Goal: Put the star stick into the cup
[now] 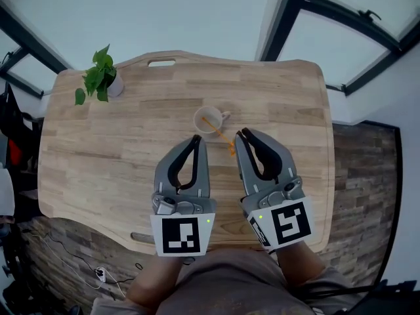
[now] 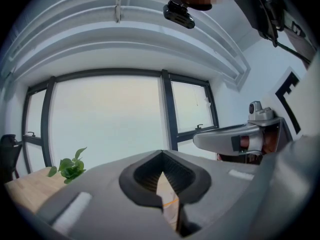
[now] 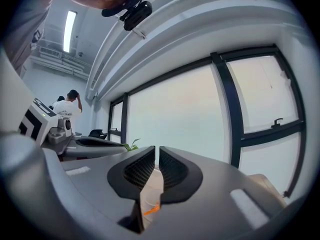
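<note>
A white cup stands mid-table in the head view. The orange star stick has one end inside the cup and slants out over the rim, its star end low at the right by my right gripper. My left gripper sits just below and left of the cup, shut and holding nothing. My right gripper lies to the cup's right, beside the stick's star end, shut and holding nothing. In the left gripper view an orange sliver of the stick shows below the closed jaws. The stick shows the same way in the right gripper view.
The wooden table has a small potted plant at its far left corner. Brick-pattern floor lies beyond the table's right edge. Large windows fill both gripper views, and a person stands far off in the room.
</note>
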Available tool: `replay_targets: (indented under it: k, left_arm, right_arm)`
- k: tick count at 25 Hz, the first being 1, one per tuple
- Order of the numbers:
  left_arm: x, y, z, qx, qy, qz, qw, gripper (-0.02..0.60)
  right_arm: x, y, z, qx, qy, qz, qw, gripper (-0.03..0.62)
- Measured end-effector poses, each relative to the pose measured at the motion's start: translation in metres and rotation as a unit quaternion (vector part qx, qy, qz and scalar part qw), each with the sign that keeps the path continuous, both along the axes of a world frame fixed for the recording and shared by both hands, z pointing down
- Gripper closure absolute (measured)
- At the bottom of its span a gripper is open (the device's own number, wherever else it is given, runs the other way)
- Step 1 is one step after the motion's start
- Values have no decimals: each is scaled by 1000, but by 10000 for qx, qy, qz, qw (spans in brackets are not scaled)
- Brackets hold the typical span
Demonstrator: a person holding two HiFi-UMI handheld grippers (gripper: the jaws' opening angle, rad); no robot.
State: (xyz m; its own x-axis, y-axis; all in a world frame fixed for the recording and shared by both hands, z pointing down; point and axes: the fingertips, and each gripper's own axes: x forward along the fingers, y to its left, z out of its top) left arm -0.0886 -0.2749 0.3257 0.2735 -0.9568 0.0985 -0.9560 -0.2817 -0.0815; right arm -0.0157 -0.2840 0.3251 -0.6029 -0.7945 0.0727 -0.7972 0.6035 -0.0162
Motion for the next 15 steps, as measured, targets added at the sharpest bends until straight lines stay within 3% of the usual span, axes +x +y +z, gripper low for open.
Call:
replay_targets:
  k: [15]
  left_arm:
    - [17,41,-88,930,42,-58,9956,581]
  right_arm:
    - [27,46,-88,1012,-129,162,9947,568]
